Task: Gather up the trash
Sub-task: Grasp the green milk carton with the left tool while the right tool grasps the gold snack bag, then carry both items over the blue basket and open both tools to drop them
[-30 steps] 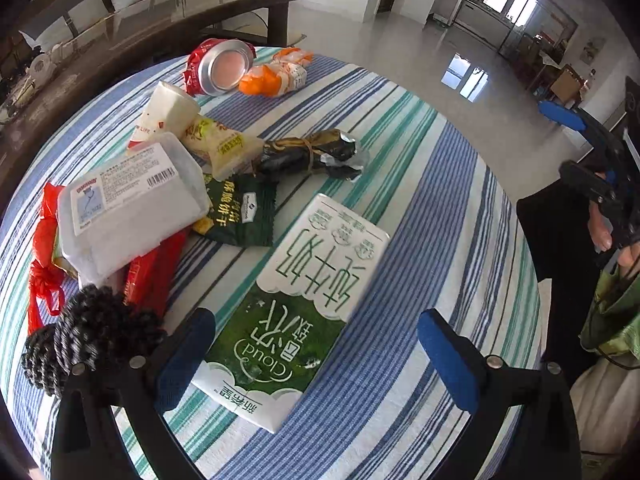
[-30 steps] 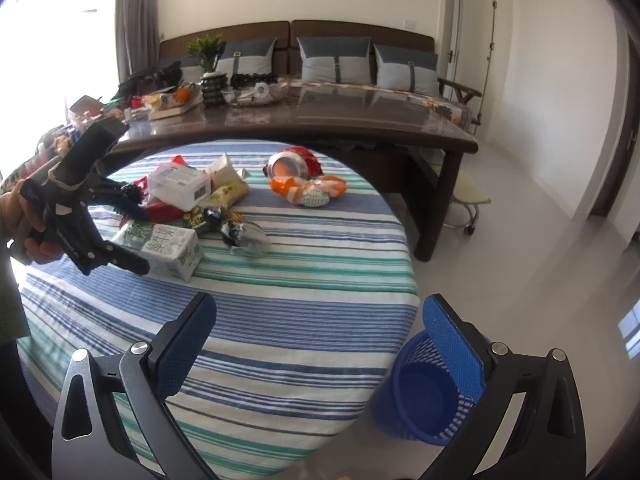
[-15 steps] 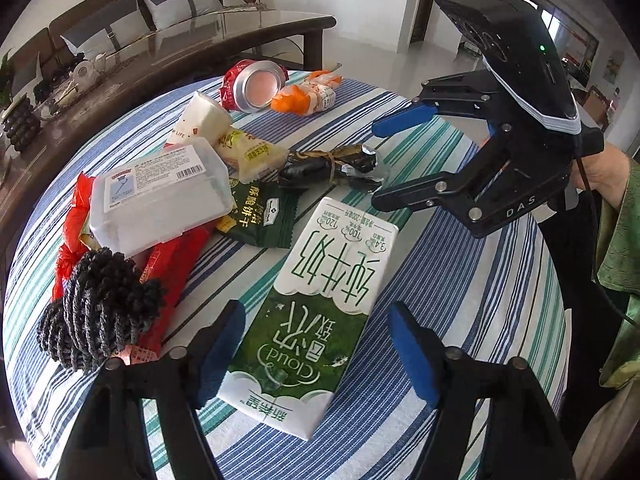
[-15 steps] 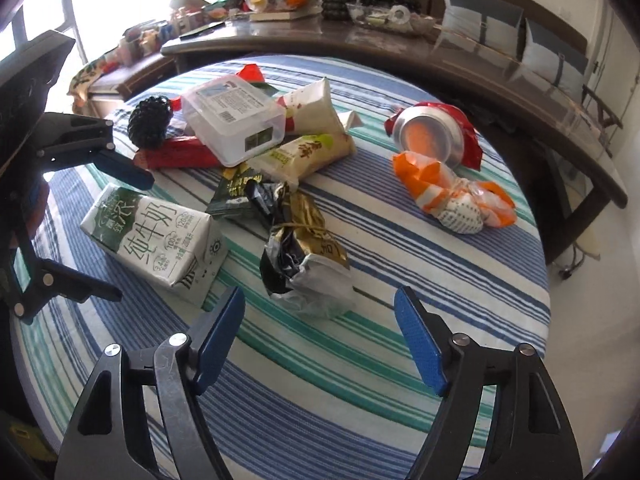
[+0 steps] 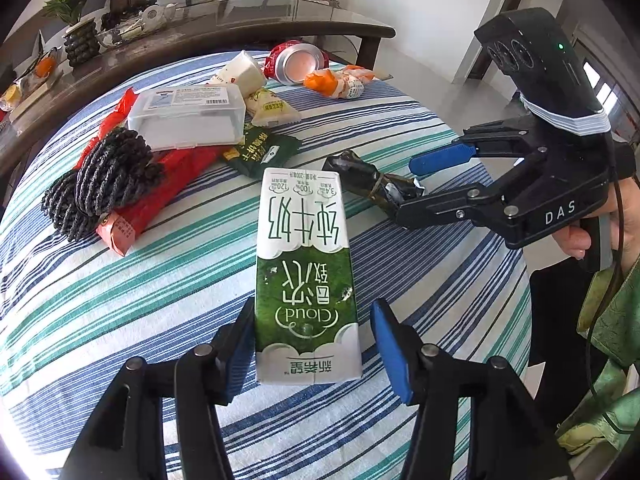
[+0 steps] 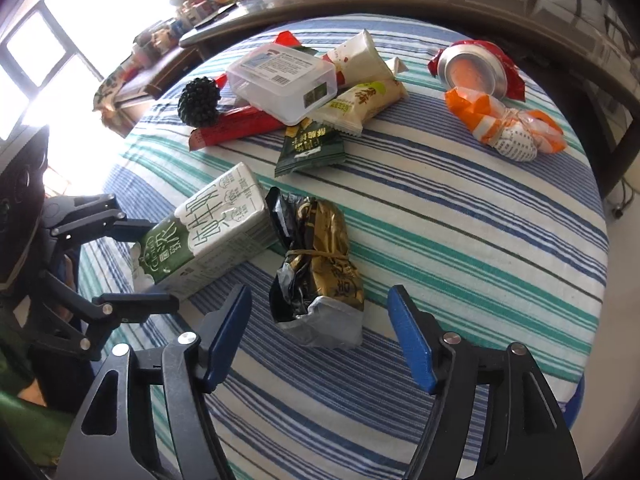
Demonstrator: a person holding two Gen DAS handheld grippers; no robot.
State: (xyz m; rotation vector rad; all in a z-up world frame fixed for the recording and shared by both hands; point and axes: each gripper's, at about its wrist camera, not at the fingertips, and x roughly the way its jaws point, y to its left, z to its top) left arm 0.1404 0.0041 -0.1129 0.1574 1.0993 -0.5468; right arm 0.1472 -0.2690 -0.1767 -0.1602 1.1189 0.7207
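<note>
At lower centre, the closing left gripper (image 5: 312, 350) straddles the green-and-white milk carton (image 5: 305, 276), while the closing right gripper (image 6: 320, 332) straddles the crumpled gold-and-black foil bag (image 6: 320, 264), neither gripped.

Bright daylight — the window (image 6: 36, 60) is blown out at upper left; sharp focus, fisheye-bent edges.

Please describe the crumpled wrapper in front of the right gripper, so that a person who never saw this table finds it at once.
On the round table with the striped cloth, find the green and white milk carton lying flat. Touching its side lies the crumpled wrapper. It alone is black and gold foil with a band around its middle.
</note>
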